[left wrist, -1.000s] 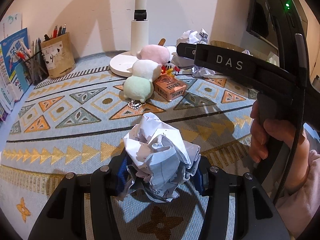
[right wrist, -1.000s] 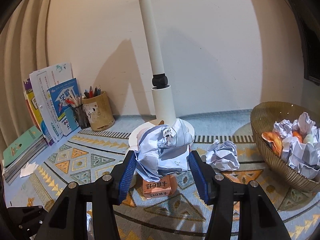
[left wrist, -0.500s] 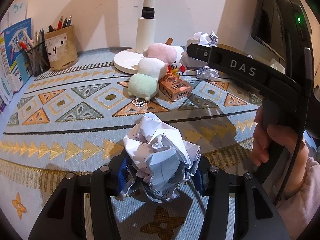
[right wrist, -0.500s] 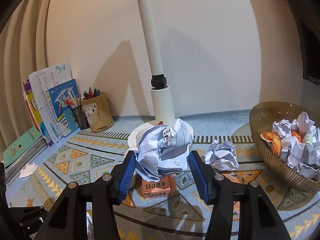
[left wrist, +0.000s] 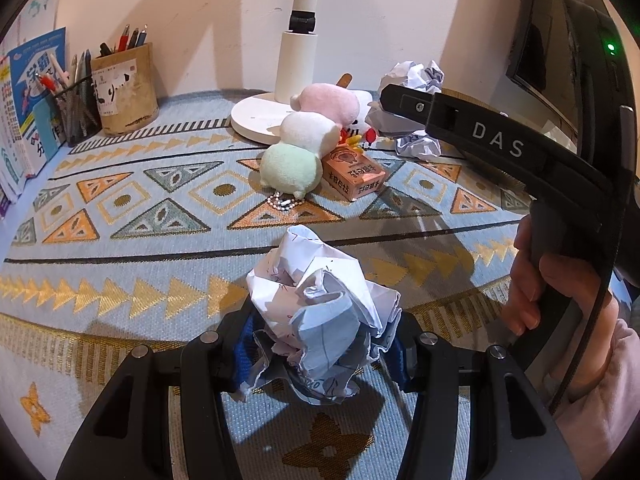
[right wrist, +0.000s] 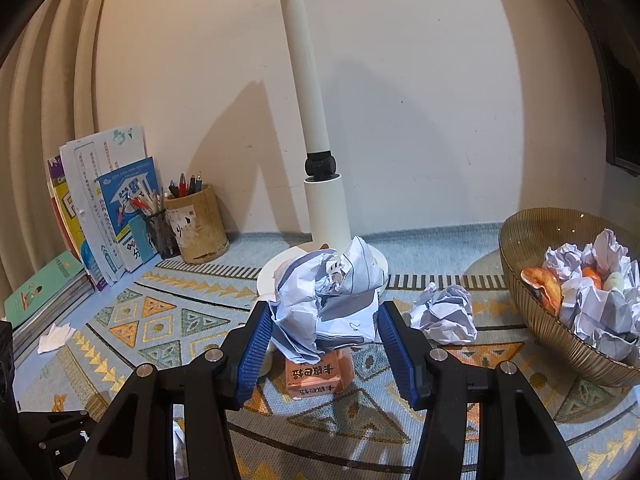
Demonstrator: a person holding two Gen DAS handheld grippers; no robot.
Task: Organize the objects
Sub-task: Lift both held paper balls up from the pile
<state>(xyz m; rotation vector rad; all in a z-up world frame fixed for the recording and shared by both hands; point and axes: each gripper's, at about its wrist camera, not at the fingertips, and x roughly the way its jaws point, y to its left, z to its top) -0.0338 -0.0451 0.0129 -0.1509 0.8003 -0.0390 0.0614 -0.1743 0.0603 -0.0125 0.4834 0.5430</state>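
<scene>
A pale blue tabletop mat (left wrist: 132,200) carries orange, grey and gold triangles; the plush toy (left wrist: 308,140) stacks pink, white, green; the carton (left wrist: 354,176) is orange.

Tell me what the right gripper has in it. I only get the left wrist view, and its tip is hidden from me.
Observer: The right gripper is shut on a paper ball, pinched between its blue pads.
Operator: Give me a drop spot for it.
Observer: A brown bowl sits to the right of it, already holding crumpled papers.
Operator: Report anything lying loose near that bowl.
Observer: One paper wad lies on the rug between the lamp base and the bowl.
</scene>
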